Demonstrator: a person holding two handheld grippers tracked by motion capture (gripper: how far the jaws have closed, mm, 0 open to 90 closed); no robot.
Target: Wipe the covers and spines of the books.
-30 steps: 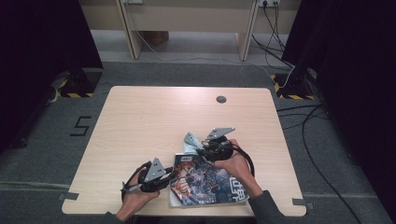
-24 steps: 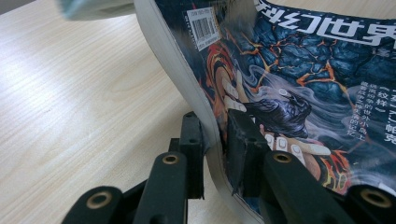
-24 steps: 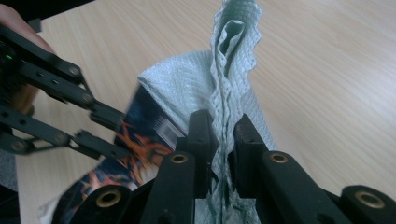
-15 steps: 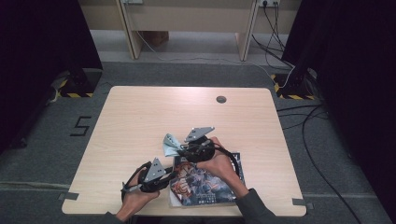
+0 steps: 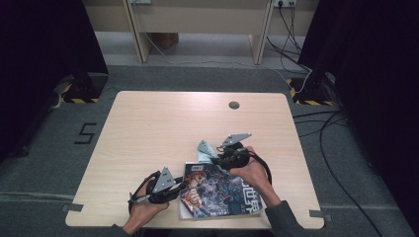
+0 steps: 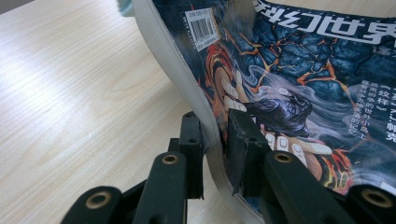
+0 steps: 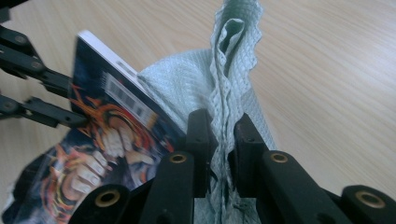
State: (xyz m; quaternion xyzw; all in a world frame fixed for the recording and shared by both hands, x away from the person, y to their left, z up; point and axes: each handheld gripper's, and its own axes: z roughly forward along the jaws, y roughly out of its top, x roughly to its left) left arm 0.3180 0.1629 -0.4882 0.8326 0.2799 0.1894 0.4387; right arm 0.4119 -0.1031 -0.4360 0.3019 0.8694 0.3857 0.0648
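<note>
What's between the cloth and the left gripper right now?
The magazine. In the high view it lies between the cloth, pinched by the right gripper, and the left gripper, which clamps the magazine's edge, as the left gripper view shows.

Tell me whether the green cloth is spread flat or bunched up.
Bunched up. The green cloth stands in upright folds, pinched between the right tongs, beside the magazine.

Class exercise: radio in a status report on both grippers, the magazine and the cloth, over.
Left gripper shut on magazine edge. Right gripper shut on pale green cloth, beside the magazine's far corner. Nothing in the way on table.
</note>
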